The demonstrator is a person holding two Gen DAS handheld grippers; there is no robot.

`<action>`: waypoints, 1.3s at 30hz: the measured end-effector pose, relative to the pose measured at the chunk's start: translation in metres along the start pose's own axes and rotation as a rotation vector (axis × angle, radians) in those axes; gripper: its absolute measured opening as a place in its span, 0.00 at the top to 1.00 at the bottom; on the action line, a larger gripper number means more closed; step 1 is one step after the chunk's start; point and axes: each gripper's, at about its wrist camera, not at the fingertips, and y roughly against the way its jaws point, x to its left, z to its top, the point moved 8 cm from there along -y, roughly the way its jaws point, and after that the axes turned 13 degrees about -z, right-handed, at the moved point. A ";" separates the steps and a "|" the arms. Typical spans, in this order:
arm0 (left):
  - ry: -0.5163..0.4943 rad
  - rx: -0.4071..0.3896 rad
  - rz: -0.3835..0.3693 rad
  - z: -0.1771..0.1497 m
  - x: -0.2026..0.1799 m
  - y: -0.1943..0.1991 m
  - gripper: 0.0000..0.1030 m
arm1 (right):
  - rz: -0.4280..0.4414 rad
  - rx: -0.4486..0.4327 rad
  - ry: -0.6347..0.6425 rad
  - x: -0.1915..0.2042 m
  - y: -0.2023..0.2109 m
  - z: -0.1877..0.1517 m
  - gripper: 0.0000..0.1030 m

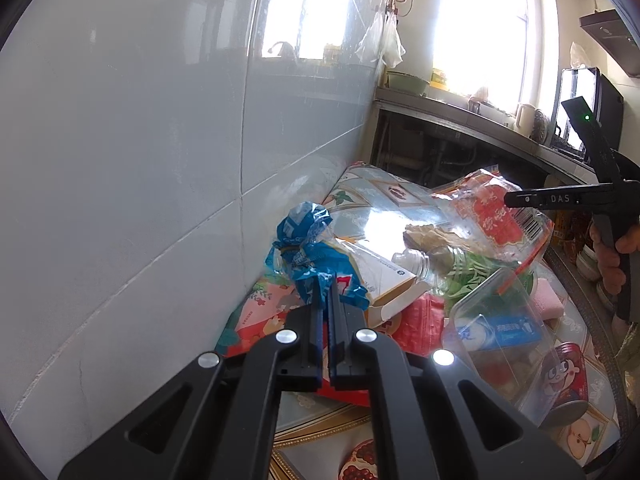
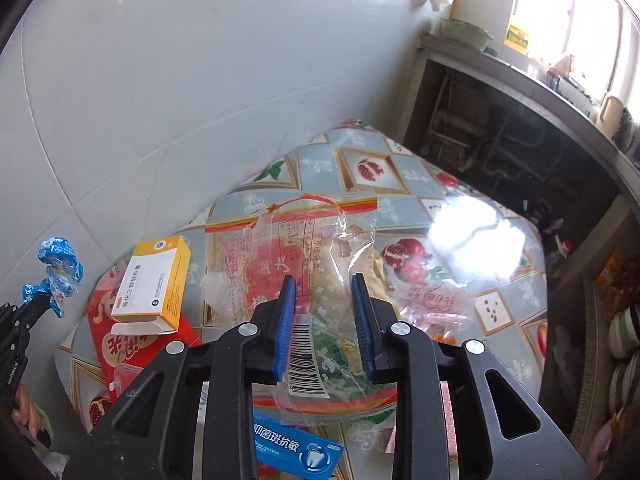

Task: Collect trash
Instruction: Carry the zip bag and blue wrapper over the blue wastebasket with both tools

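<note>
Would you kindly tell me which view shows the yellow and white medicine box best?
The right wrist view: the medicine box lies whole, label readable. In the left wrist view, the blue wrapper hides much of it.

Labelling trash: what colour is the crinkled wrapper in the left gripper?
Blue with white print; crinkled plastic wrapper, clearest in the left wrist view.

My counter (image 2: 404, 168), pushed against a grey tiled wall, wears a glossy cloth printed with pomegranates. Lying on it: a red printed packet (image 2: 120, 344) with a yellow-and-white medicine box (image 2: 154, 280) resting on top, a pink wrapper (image 2: 436, 314) near the middle, and a red can (image 1: 566, 380) on its side at the near edge.
</note>
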 end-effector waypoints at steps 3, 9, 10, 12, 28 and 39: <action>-0.014 -0.018 -0.005 0.004 -0.007 0.008 0.99 | -0.029 -0.055 -0.051 -0.021 0.024 -0.001 0.75; -0.081 -0.063 -0.068 0.017 -0.041 0.025 0.99 | -0.087 -0.134 -0.181 -0.074 0.084 -0.027 0.75; -0.096 -0.069 -0.088 0.019 -0.051 0.028 0.99 | -0.111 -0.148 -0.205 -0.085 0.096 -0.035 0.75; -0.128 -0.074 -0.146 0.025 -0.073 0.030 0.99 | -0.173 -0.173 -0.253 -0.108 0.120 -0.054 0.75; -0.531 0.402 -0.883 -0.009 -0.418 -0.004 0.99 | -0.758 0.043 -0.822 -0.252 0.243 -0.350 0.75; -0.827 0.921 -0.864 -0.200 -0.629 -0.106 0.98 | -0.859 0.231 -1.147 -0.313 0.187 -0.507 0.74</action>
